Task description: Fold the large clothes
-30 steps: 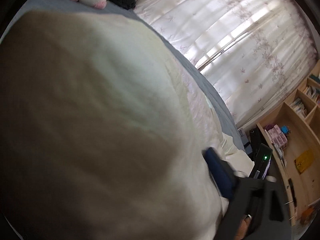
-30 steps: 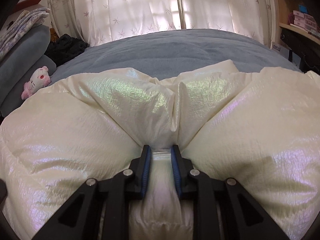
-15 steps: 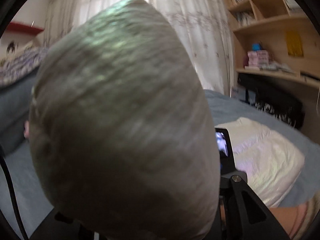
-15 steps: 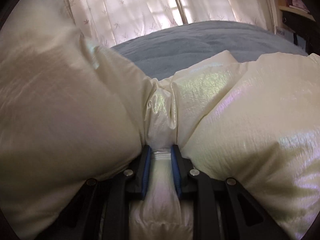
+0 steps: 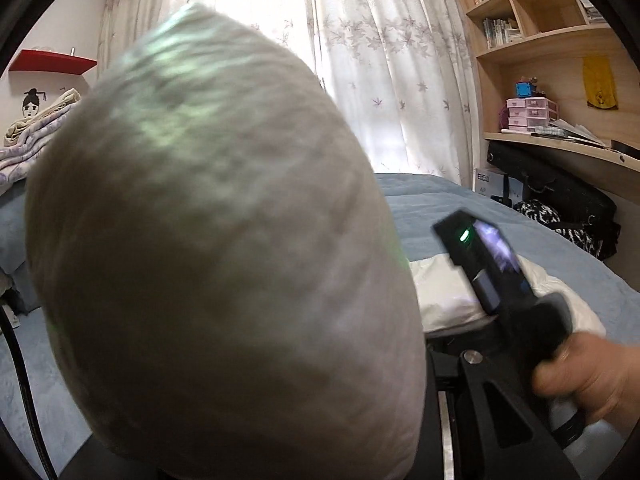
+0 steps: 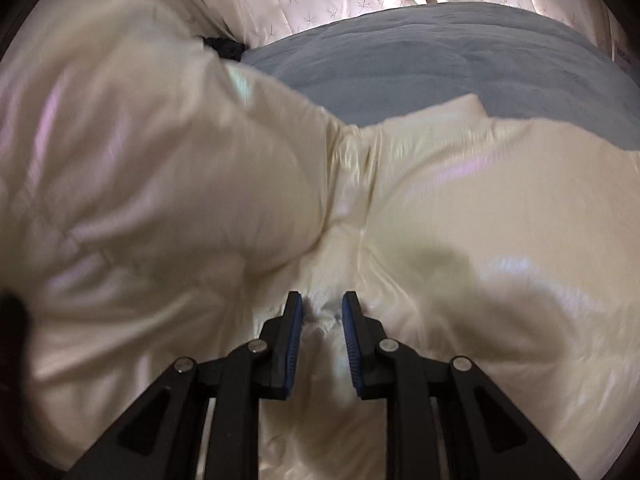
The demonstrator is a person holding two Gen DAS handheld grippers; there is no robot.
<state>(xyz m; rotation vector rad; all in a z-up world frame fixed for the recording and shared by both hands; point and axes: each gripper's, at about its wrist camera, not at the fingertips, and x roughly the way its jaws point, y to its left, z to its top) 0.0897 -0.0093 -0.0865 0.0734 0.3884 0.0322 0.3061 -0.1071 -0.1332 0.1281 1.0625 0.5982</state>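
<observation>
A cream, shiny puffer jacket (image 6: 460, 208) lies on the blue bed (image 6: 420, 60). My right gripper (image 6: 322, 312) is shut on a pinch of its fabric at a seam between two puffy parts. A raised part of the jacket (image 6: 140, 168) bulges at the left of the right wrist view. In the left wrist view a big bulge of the jacket (image 5: 224, 248) fills the frame and hides my left gripper's fingertips; it seems held up by that gripper. The right gripper's body (image 5: 496, 276) and the hand holding it show at lower right.
Pale flowered curtains (image 5: 380, 60) hang behind the bed. Wooden shelves and a desk (image 5: 560, 80) with books and boxes stand at the right, with a black bag (image 5: 560, 200) under them. Folded bedding (image 5: 36, 136) and a red shelf (image 5: 52, 64) are at the left.
The left gripper has swung up and round with the jacket, from looking down along the bed to looking at the window. The raised jacket part has come over at the left of the right wrist view.
</observation>
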